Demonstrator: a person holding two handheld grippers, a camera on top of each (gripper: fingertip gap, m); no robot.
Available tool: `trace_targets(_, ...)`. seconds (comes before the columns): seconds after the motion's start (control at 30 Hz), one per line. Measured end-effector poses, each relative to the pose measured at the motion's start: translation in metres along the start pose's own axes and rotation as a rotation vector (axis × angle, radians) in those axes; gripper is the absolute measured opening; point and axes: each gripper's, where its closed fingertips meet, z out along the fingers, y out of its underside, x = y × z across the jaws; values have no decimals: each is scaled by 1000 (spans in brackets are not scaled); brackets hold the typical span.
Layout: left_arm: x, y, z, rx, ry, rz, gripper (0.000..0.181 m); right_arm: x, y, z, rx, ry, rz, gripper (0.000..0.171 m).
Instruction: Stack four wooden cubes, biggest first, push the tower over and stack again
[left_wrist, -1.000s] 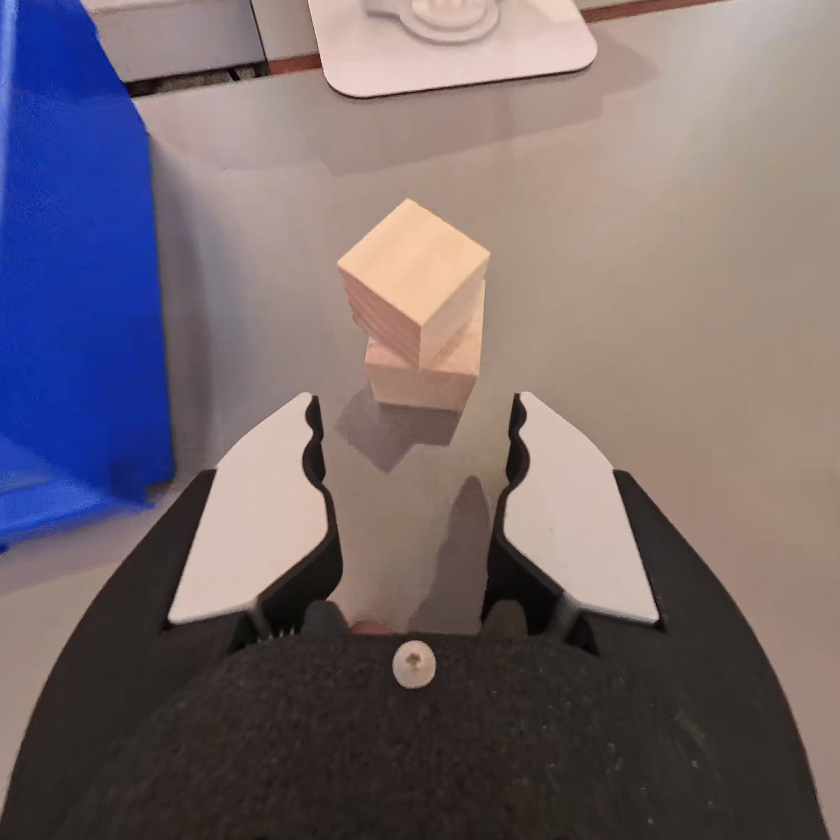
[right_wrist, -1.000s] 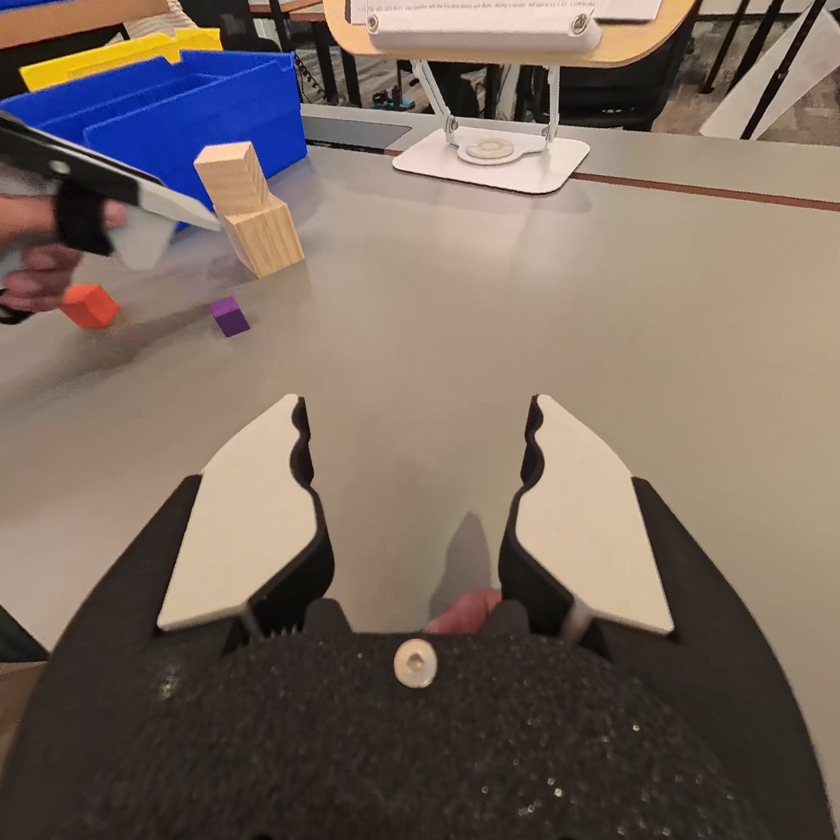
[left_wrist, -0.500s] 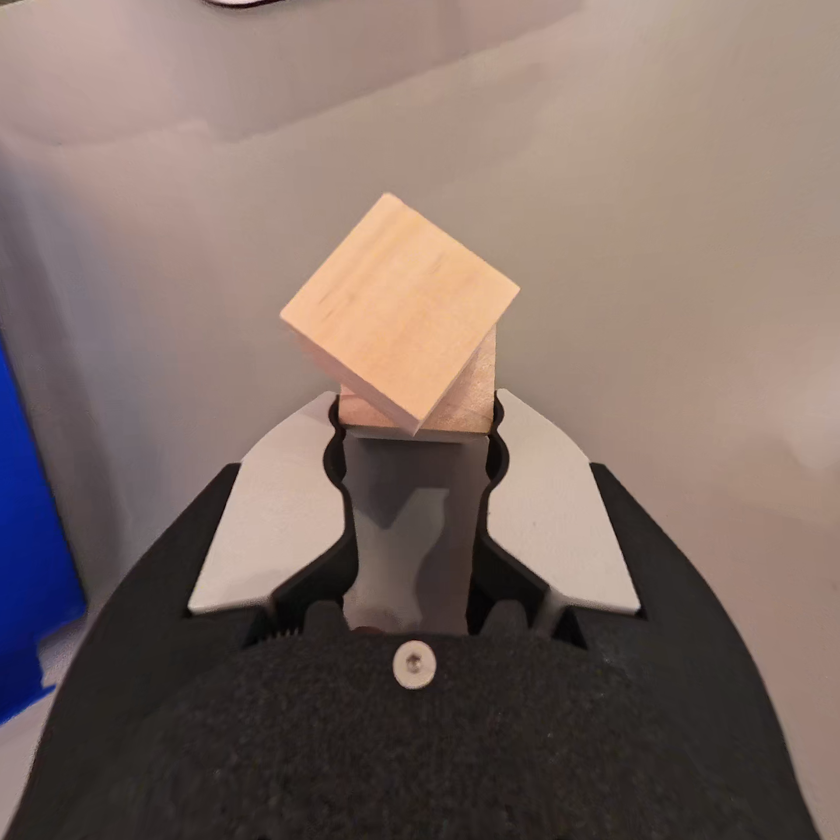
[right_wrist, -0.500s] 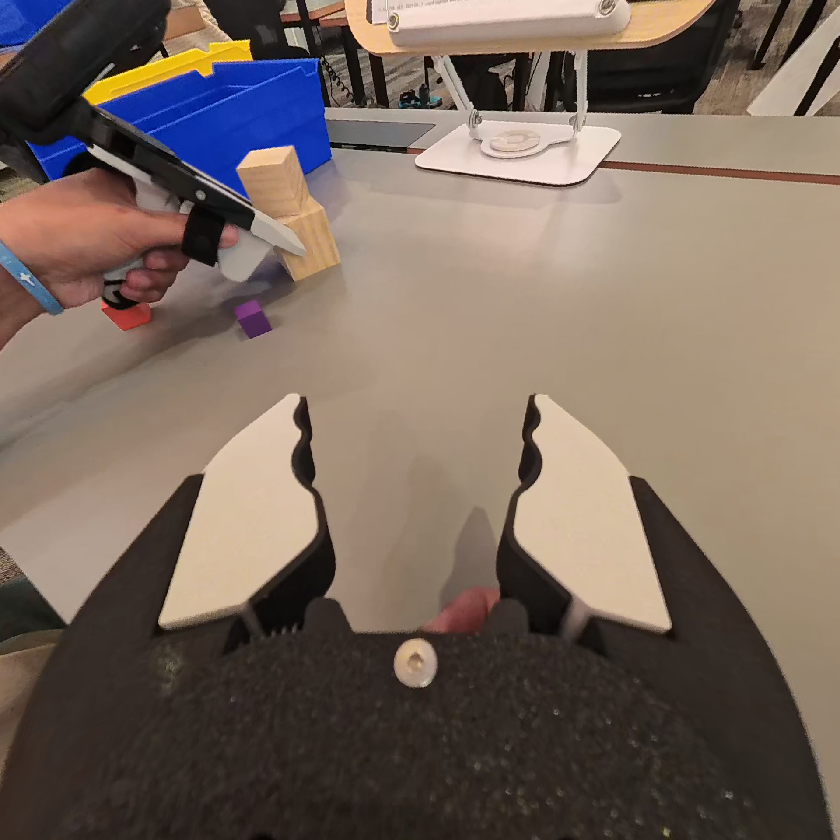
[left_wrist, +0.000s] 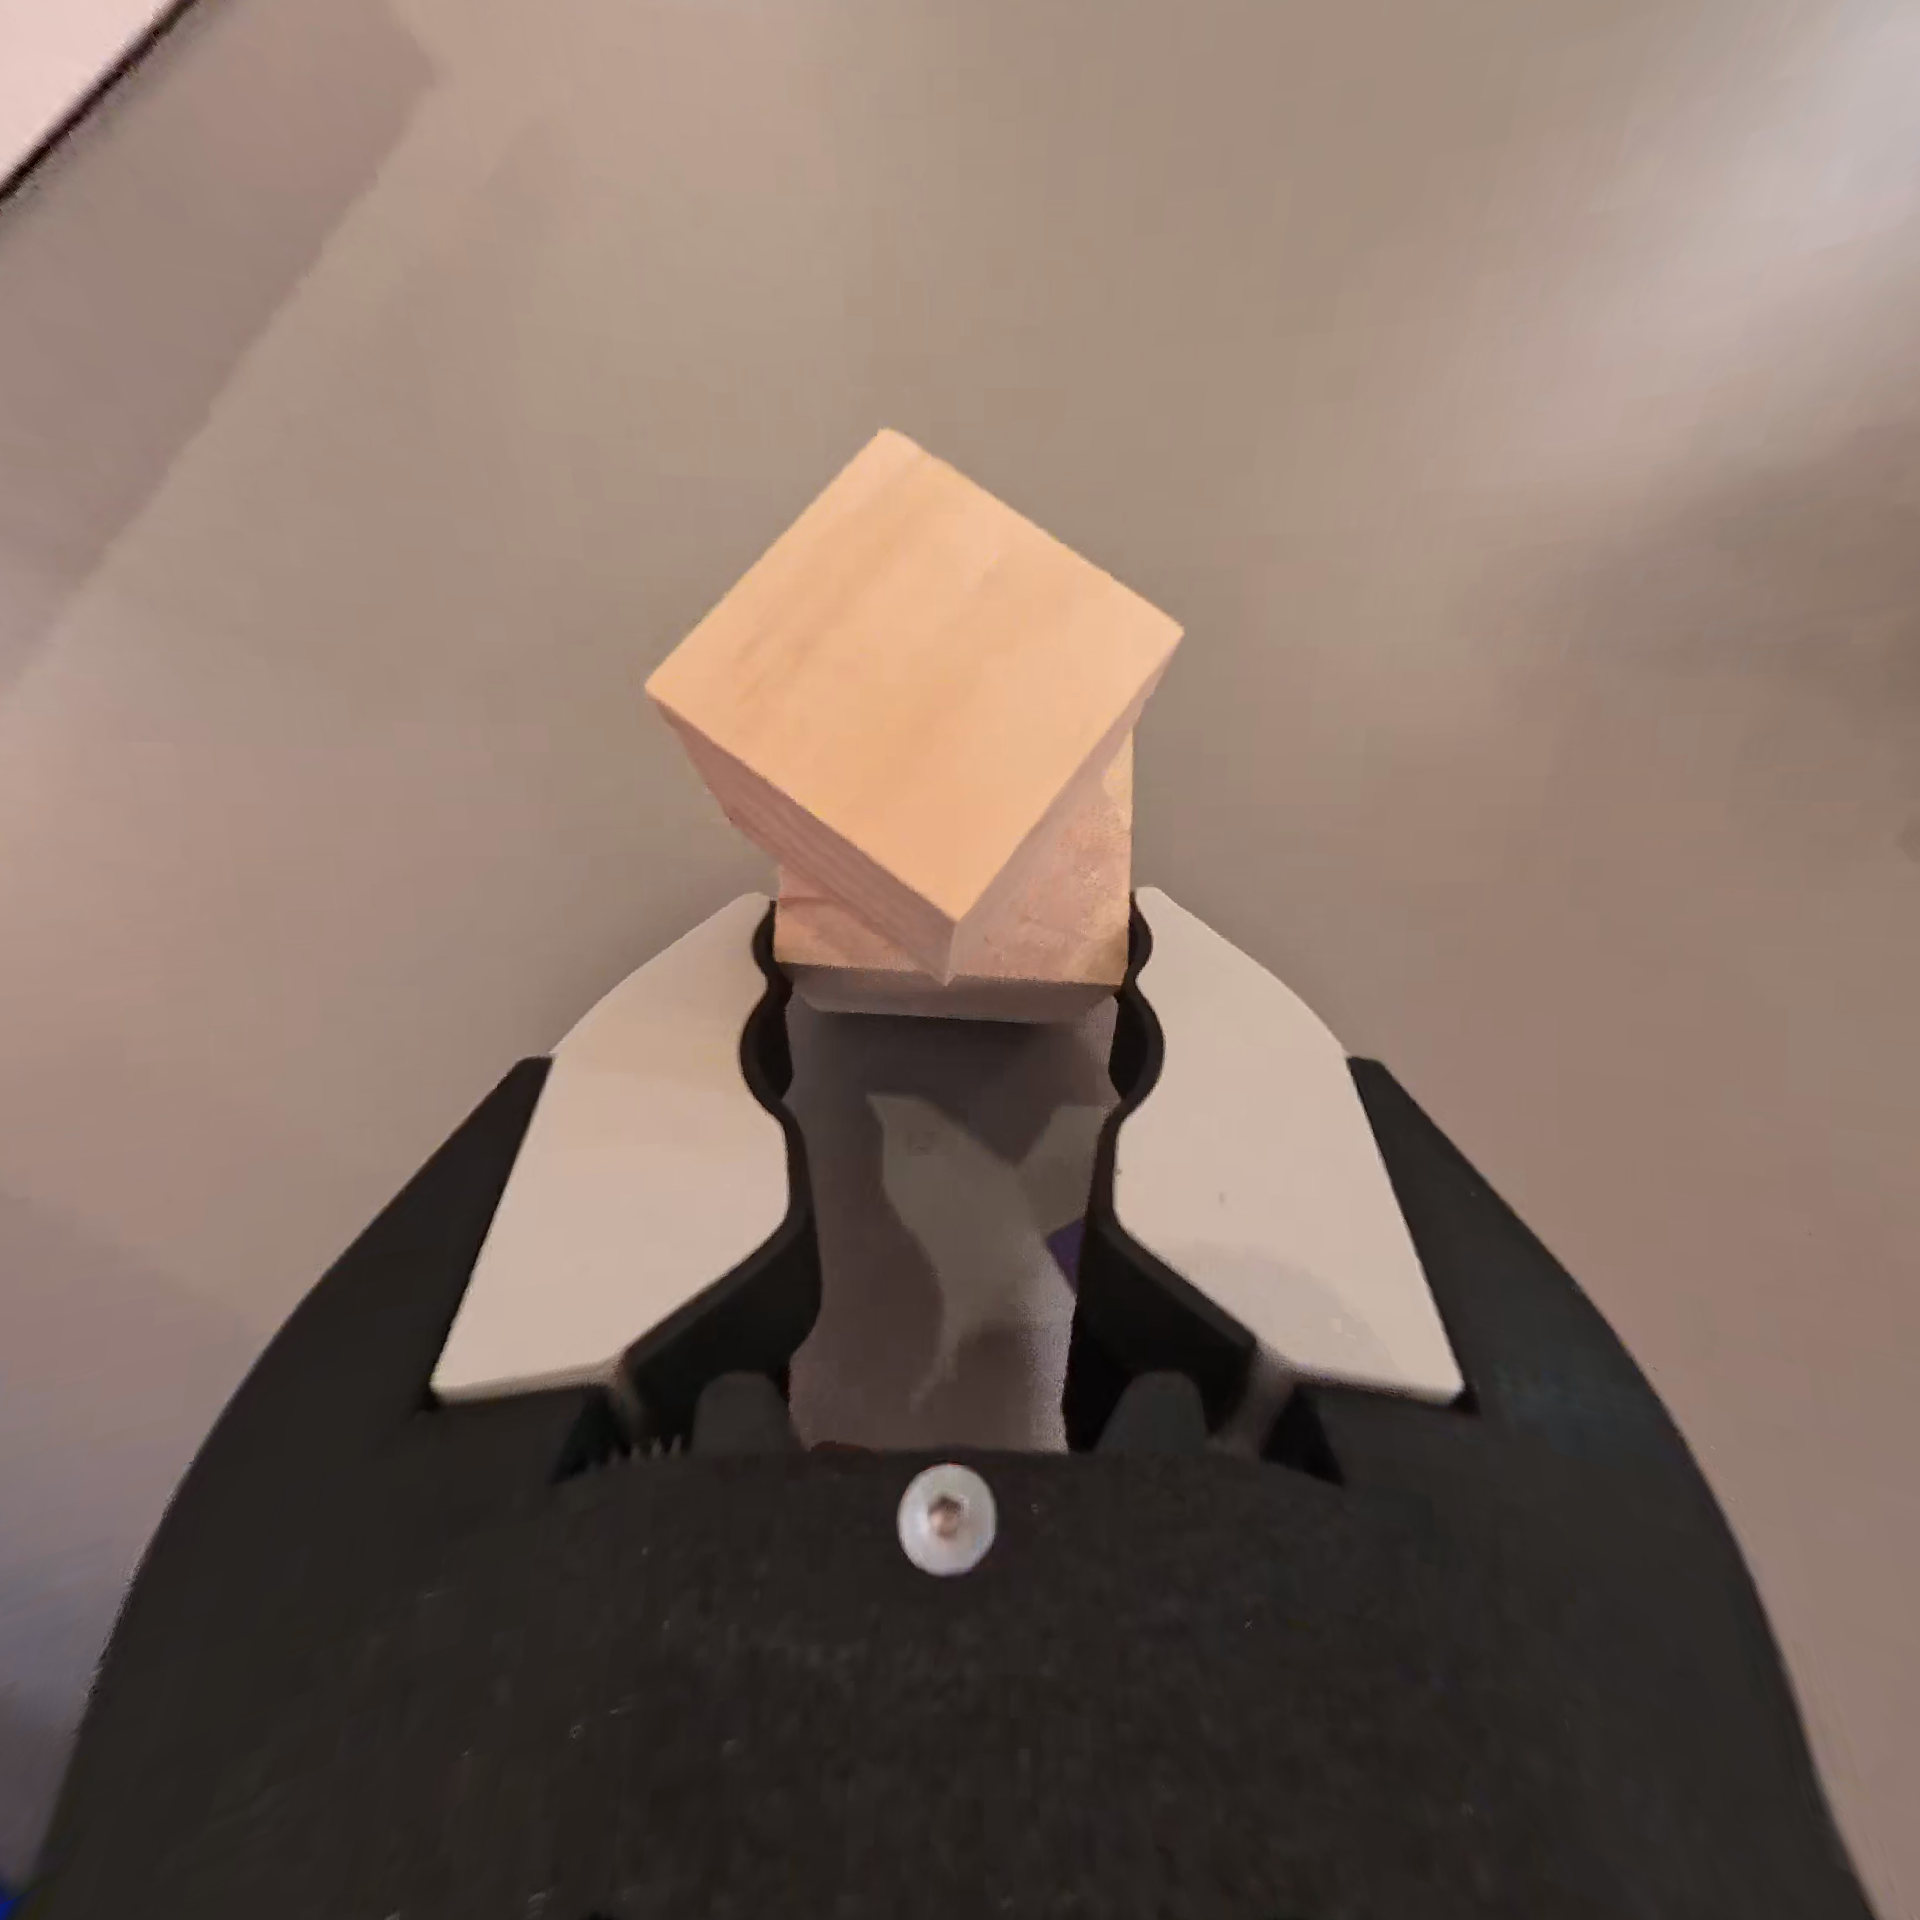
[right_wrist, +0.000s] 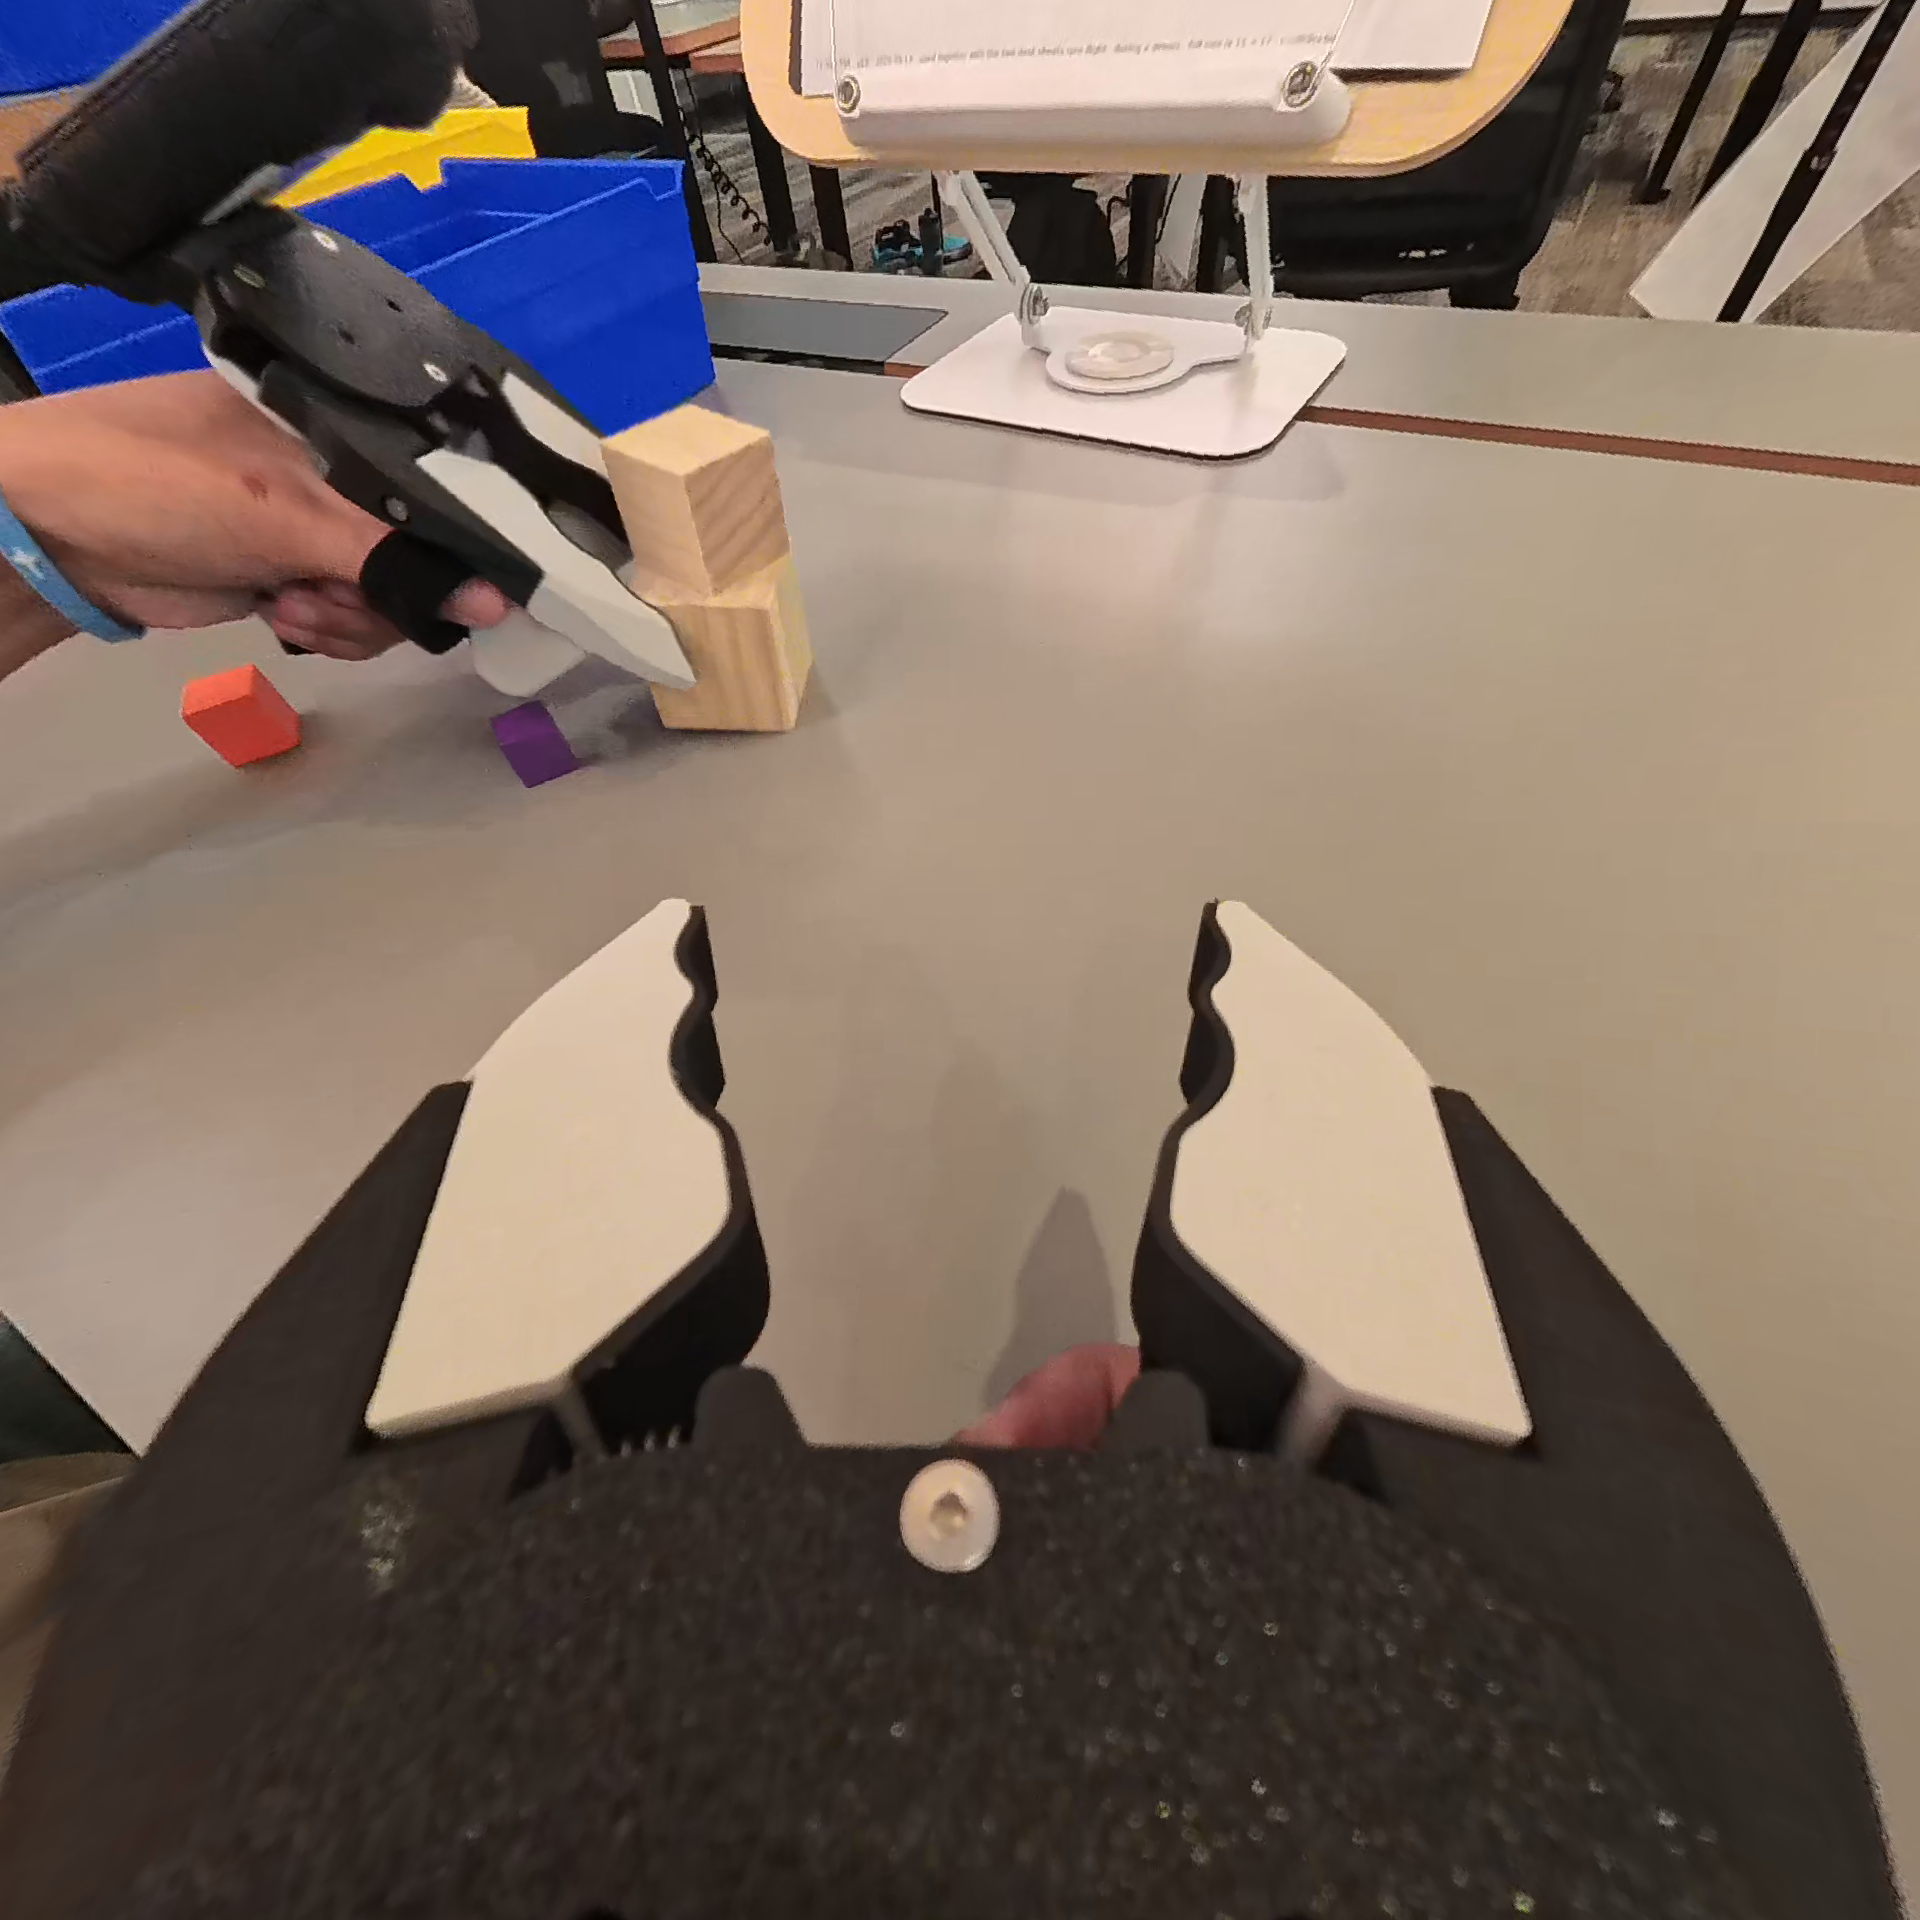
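Two plain wooden cubes are stacked on the grey table (right_wrist: 1143, 727). The upper cube (left_wrist: 914, 686) sits turned at an angle on the lower cube (left_wrist: 1049, 925). My left gripper (left_wrist: 951, 920) is shut on the lower cube, one fingertip on each side of it. In the right wrist view the left gripper (right_wrist: 649, 649) comes in from the left, held by a hand, at the lower cube (right_wrist: 748, 655) under the upper cube (right_wrist: 707, 499). An orange cube (right_wrist: 241, 715) and a small purple cube (right_wrist: 532, 740) lie on the table left of the stack. My right gripper (right_wrist: 948, 914) is open and empty, well in front of the stack.
Blue bins (right_wrist: 561, 270) and a yellow bin (right_wrist: 416, 156) stand at the back left behind the stack. A white stand base (right_wrist: 1122, 384) holding a wooden board sits at the back centre. Chairs and table legs are beyond the table.
My left gripper moved forward to the stack and shut on the lower cube, then swung with it so the blue bin left its view. The right gripper stayed open and shifted a little.
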Motion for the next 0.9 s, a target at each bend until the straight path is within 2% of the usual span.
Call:
trace_targets(0.23,11,-2,6,-33,137,127,60,-6,4,3,-16,-20,-10,87)
trace_targets(0.37,19,-5,-18,38,174,126,82,-7,4,2,-19,-24,-16,87)
trace_targets(0.53,36,9,-68,211,9,93,82,-8,6,4,-17,-30,-25,87)
trace_targets(0.63,43,27,-88,377,-177,-33,78,-6,10,8,-32,-1,-58,87)
trace_targets(0.73,44,56,-96,426,-379,-175,76,-7,14,12,-58,8,-80,87)
trace_targets(0.9,60,70,-102,457,-448,-217,77,-10,8,18,-57,18,-99,86)
